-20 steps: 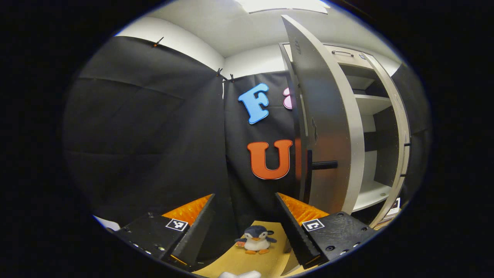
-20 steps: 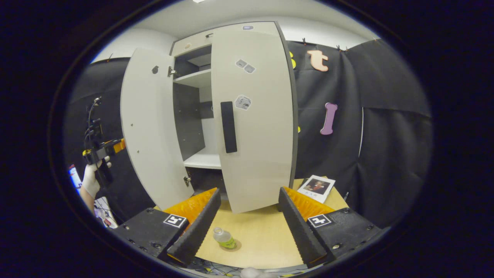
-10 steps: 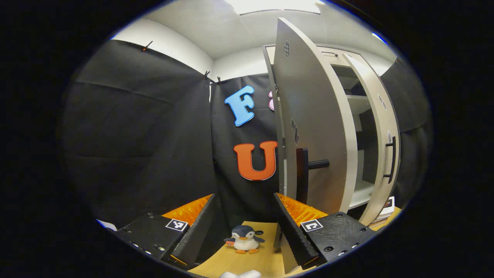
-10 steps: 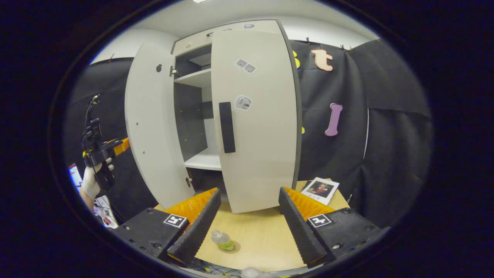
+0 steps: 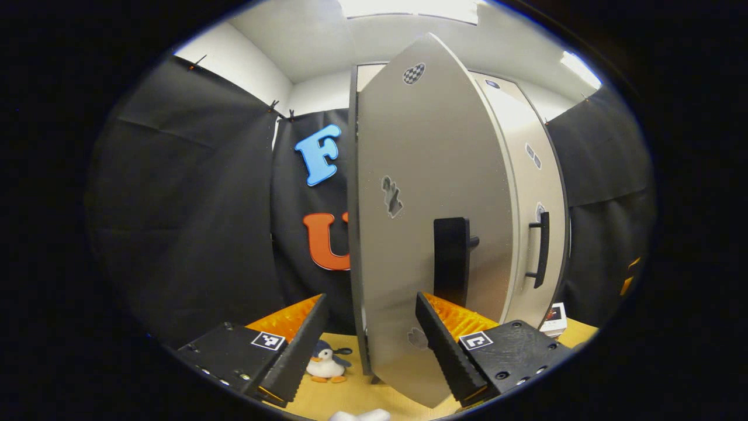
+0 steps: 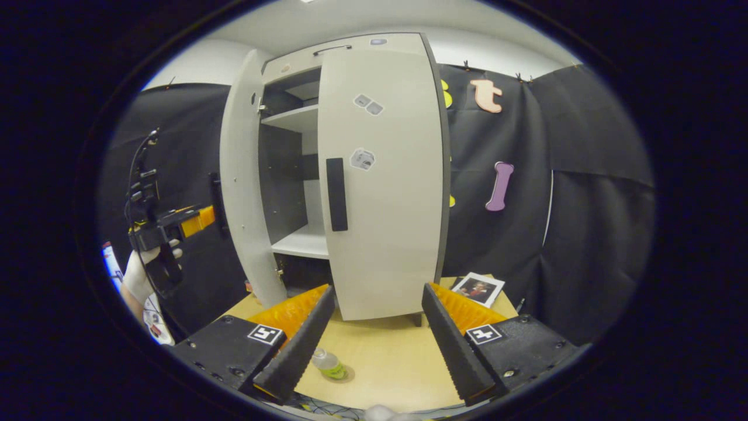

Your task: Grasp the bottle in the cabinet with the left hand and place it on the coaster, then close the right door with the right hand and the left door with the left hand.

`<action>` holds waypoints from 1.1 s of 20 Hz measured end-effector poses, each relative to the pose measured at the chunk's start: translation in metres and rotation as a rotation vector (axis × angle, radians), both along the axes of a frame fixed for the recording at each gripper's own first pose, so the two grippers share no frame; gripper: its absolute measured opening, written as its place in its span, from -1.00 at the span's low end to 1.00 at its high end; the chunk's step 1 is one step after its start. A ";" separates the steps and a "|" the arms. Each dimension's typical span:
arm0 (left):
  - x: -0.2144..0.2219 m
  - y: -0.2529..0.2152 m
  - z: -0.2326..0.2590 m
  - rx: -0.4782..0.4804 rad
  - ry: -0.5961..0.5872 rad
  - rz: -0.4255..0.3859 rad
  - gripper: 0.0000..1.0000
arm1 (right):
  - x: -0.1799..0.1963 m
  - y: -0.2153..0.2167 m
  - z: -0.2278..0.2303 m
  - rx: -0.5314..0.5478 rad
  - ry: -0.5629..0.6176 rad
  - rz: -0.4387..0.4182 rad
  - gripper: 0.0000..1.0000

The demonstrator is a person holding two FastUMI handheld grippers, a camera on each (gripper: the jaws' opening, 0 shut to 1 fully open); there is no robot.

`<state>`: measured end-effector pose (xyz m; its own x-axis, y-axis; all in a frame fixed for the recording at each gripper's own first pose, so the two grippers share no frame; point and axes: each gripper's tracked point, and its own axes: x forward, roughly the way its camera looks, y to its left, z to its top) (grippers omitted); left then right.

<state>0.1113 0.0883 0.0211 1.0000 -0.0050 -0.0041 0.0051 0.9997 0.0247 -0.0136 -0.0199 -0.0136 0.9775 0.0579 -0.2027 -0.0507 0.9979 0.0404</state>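
The small clear bottle (image 6: pixel 327 362) stands upright on the round coaster (image 6: pixel 342 375) on the wooden table, just in front of my open right gripper (image 6: pixel 374 345). The cabinet's right door (image 6: pixel 383 175) looks shut. Its left door (image 6: pixel 245 193) stands partly ajar. In the left gripper view that left door (image 5: pixel 426 193) looms close, its black handle (image 5: pixel 451 257) above my open left gripper (image 5: pixel 371 345), whose fingers hold nothing. The right gripper view has a gloved hand (image 6: pixel 137 278) holding the left gripper (image 6: pixel 204 217) just outside the left door.
A plush penguin (image 5: pixel 324 362) sits on the table (image 6: pixel 385 362) left of the cabinet. A photo card (image 6: pixel 479 288) lies at the cabinet's right foot. The right door's handle (image 5: pixel 540 248) juts out. Black cloth walls stand close on both sides.
The left door has swung well toward shut, and the left gripper has moved with it on its outer side. The right gripper has barely shifted; the bottle stays on the coaster.
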 end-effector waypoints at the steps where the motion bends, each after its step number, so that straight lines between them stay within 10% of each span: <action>1: -0.002 -0.004 -0.001 0.004 0.000 -0.001 0.91 | 0.000 -0.001 0.001 0.002 -0.003 -0.004 0.98; 22: -0.116 -0.028 -0.025 -0.056 0.035 -0.007 0.92 | 0.002 0.015 0.018 -0.014 -0.109 -0.073 0.98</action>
<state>-0.0049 0.0608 -0.0037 0.9991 -0.0137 -0.0389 0.0125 0.9994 -0.0313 -0.0111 -0.0053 0.0043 0.9953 -0.0162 -0.0953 0.0186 0.9995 0.0242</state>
